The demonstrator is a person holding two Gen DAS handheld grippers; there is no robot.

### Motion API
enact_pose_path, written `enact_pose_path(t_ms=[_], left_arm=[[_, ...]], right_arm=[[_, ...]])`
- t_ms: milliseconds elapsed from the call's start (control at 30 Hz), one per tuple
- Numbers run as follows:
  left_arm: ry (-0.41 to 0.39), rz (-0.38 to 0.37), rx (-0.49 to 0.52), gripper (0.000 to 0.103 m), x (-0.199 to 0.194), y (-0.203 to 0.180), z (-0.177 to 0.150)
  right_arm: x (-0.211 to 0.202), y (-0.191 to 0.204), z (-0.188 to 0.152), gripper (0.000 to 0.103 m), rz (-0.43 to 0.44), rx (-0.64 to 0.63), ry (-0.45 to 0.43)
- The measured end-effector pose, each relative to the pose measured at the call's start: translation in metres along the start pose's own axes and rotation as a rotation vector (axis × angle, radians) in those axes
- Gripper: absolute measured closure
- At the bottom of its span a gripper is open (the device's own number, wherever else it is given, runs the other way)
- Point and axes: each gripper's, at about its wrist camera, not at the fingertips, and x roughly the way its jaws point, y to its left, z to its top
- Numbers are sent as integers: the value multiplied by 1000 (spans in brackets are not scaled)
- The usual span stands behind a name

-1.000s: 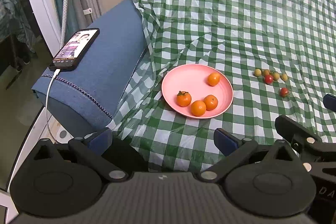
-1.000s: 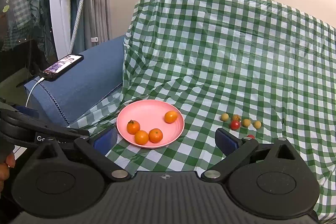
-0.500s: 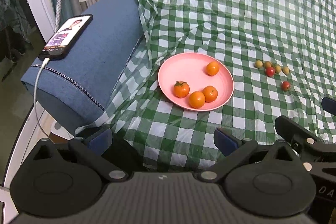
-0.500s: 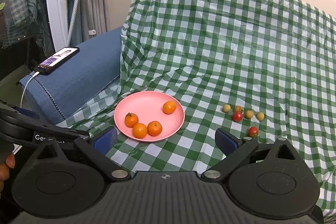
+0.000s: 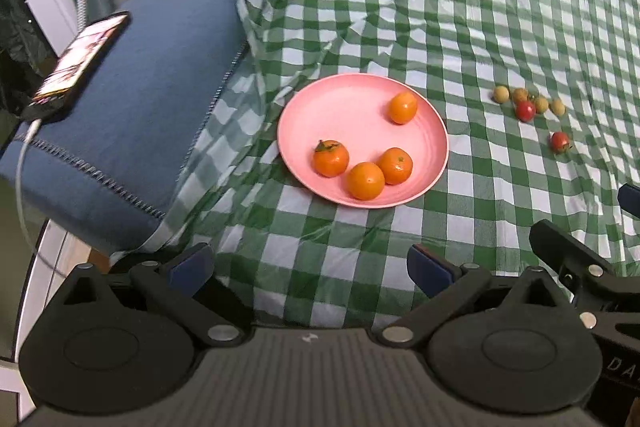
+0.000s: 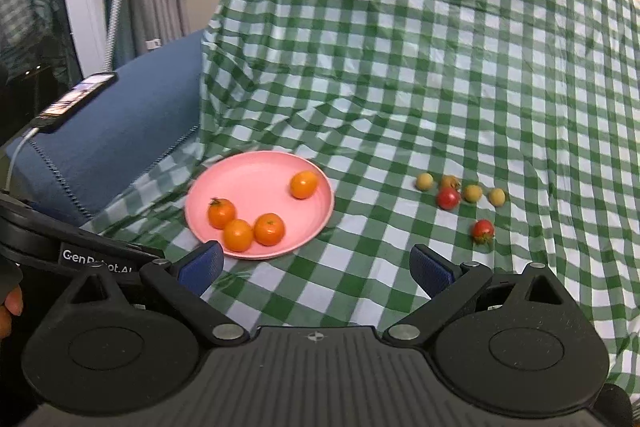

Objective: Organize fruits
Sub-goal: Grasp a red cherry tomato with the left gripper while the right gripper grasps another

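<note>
A pink plate (image 5: pixel 344 107) (image 6: pixel 248 175) lies on the green checked cloth and holds several small oranges (image 5: pixel 365 181) (image 6: pixel 238 235). To its right, loose on the cloth, sit several small yellow fruits (image 5: pixel 501 93) (image 6: pixel 424 181) and two red cherry tomatoes (image 5: pixel 525 111) (image 6: pixel 447 197); the second tomato (image 5: pixel 560 141) (image 6: pixel 483 230) lies nearer. My left gripper (image 5: pixel 310 265) is open and empty, short of the plate. My right gripper (image 6: pixel 316 263) is open and empty too, between plate and tomatoes but nearer me.
A blue cushion (image 5: pixel 152 75) (image 6: pixel 120 131) borders the cloth on the left, with a lit phone (image 5: pixel 78 61) (image 6: pixel 74 99) on a charging cable on top. The cloth climbs a backrest behind. The right gripper's body (image 5: pixel 580 267) shows at the left view's right edge.
Both grippers have moved forward and a bit lower toward the cloth; plate and fruits appear larger and nearer. Nothing was grasped or shifted.
</note>
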Motion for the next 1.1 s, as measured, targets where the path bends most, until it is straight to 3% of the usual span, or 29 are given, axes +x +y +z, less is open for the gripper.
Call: enact_pose_path(t_ms=[267,600,767,833,900,967,1100], left_arm=[[45,-24,34,0,39,-41,40],[59,-100,129,0,100,-137,109],[73,-181,165,0,138,-186,141],[86,-217,174,0,153,-204,152],[109,-244,174,0,170,-221,160],[131,-244,171,0,183,-234,164],[168,-234,198,0,206,-256,165]], right_arm=[[49,-57,3,4,-108,105,22],[128,-151,-4,4,-288,203,41],[173,-171,-5,8,-276,182,51],[186,-175,-6,12,-266,153,53],[197,-177,-9,25,-252,139,60],[206,-180,-12,32,-234,147,80],[212,-181,-15,33,-228,141,67]])
